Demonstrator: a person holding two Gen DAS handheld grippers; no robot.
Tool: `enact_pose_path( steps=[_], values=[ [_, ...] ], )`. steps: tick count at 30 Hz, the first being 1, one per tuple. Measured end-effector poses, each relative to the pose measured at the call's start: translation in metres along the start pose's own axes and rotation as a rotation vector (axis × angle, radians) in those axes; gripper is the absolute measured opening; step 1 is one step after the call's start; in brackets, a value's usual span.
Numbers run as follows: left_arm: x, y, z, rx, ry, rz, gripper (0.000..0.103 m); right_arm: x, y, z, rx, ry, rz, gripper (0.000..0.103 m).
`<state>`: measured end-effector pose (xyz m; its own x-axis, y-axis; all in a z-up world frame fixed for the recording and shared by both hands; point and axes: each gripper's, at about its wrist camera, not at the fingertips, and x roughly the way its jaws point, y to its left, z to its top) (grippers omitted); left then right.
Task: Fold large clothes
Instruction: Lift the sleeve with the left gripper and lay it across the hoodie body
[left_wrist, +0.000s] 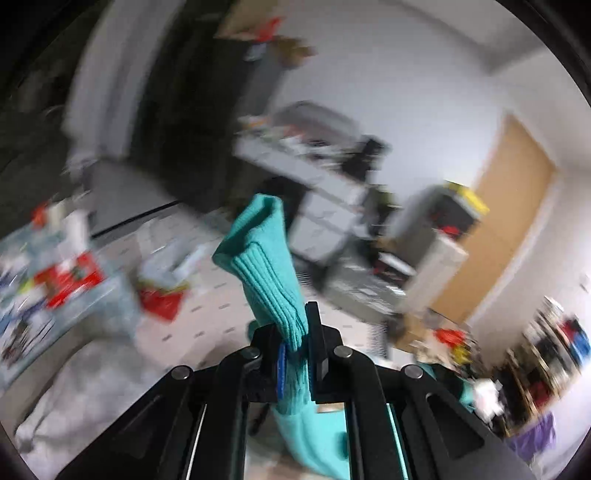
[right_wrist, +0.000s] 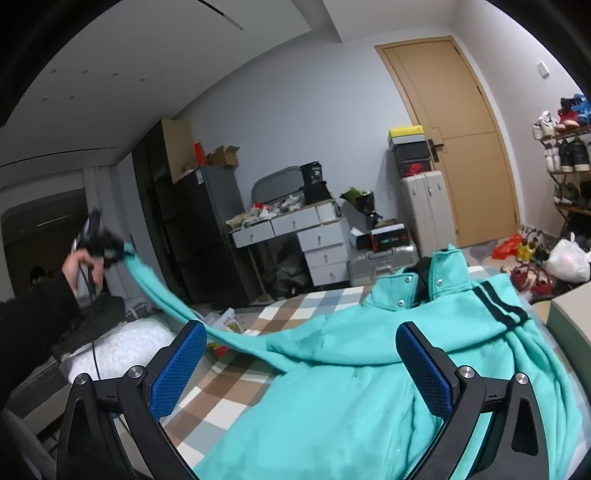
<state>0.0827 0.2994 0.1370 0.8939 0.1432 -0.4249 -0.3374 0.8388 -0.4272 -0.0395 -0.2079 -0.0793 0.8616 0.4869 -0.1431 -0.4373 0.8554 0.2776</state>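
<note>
A large turquoise jacket (right_wrist: 332, 398) with dark stripes lies spread on the checked bed (right_wrist: 236, 384). Its collar with snap buttons (right_wrist: 436, 280) points toward the far edge. My left gripper (left_wrist: 297, 343) is shut on the ribbed cuff of the jacket's sleeve (left_wrist: 266, 266), which sticks up between the fingers. In the right wrist view the left gripper (right_wrist: 107, 247) holds that sleeve (right_wrist: 173, 306) stretched up and out to the left, off the bed. My right gripper (right_wrist: 303, 369) is open and empty, hovering above the jacket's body.
A white pillow (right_wrist: 122, 350) lies at the bed's left. Beyond the bed stand a dark fridge (right_wrist: 207, 229), a cluttered white drawer desk (right_wrist: 306, 236), suitcases (right_wrist: 424, 210), a wooden door (right_wrist: 461, 140) and a shoe rack (right_wrist: 569, 155). A box corner (right_wrist: 572, 310) sits at right.
</note>
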Motion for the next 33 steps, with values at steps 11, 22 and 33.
enact_pose_path(
  steps=[11, 22, 33],
  values=[
    [0.045, -0.279, -0.054, 0.412, 0.113, -0.4, 0.004, -0.024, -0.063, 0.015, 0.219, -0.057, -0.256, 0.103],
    [0.18, -0.459, -0.306, 0.639, 0.583, -0.581, 0.004, -0.12, -0.124, -0.007, 0.464, -0.238, -0.474, 0.103],
    [0.242, -0.479, -0.43, 0.52, 0.974, -0.571, 0.014, -0.108, -0.142, -0.005, 0.513, -0.144, -0.385, 0.103]
  ],
)
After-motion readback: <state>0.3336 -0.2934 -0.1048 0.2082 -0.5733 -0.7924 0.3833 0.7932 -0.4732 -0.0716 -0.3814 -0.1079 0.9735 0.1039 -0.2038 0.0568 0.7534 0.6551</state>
